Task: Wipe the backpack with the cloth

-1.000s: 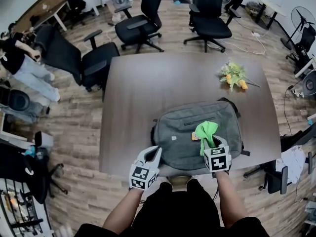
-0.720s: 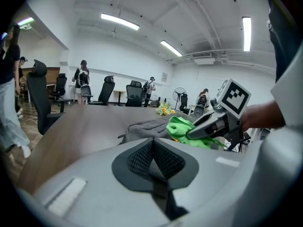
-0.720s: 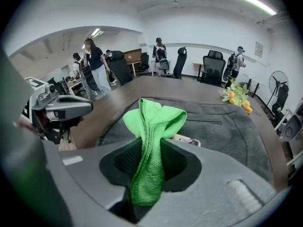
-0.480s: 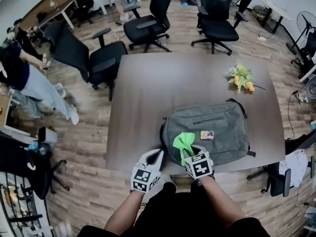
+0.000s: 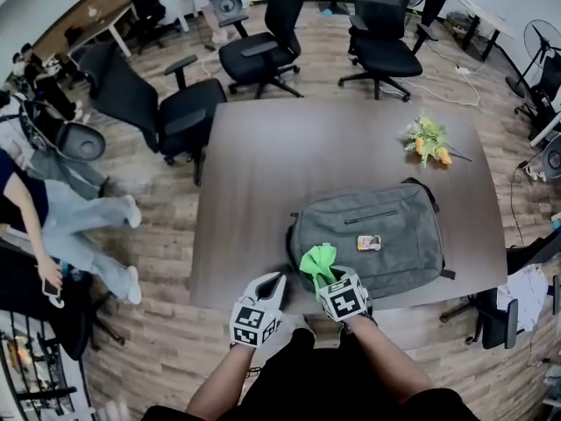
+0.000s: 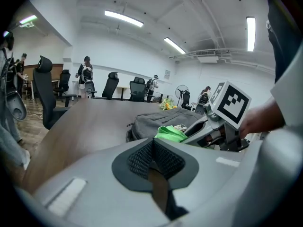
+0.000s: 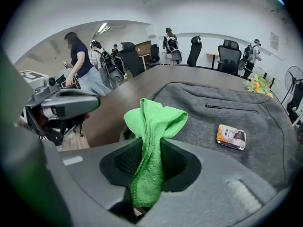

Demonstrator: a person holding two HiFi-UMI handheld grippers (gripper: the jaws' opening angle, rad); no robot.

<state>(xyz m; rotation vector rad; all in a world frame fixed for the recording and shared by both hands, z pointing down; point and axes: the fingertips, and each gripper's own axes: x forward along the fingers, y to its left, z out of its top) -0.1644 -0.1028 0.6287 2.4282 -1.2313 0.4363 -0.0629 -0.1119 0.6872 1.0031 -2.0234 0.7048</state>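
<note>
Head view first: got a grey backpack (image 5: 386, 231) lying flat on the dark counter (image 5: 280, 165), down by the near edge and closer to the right corner than the left. Small picture card (image 5: 368, 242) sitting on top, roughly mid-bag. Way over by the far right corner, a little bunch of yellow and green flowers (image 5: 427, 139), well apart from the bag. Then the right tongs (image 5: 326, 279) at the bag's near left corner, clamped tight on a bright green cloth (image 5: 317, 260), bunched up and poking out past the tips over the grey fabric; no telling whether actually touching the bag or not. Same story in the right gripper view: squeezed onto the cloth, loose end flopping out front. As for the left tongs (image 5: 270, 283), parked at the near edge just beside the right ones, pressed fully together with nothing in between, going by the left gripper view. Bunch of black office chairs (image 5: 263, 51) beyond the far edge.
</note>
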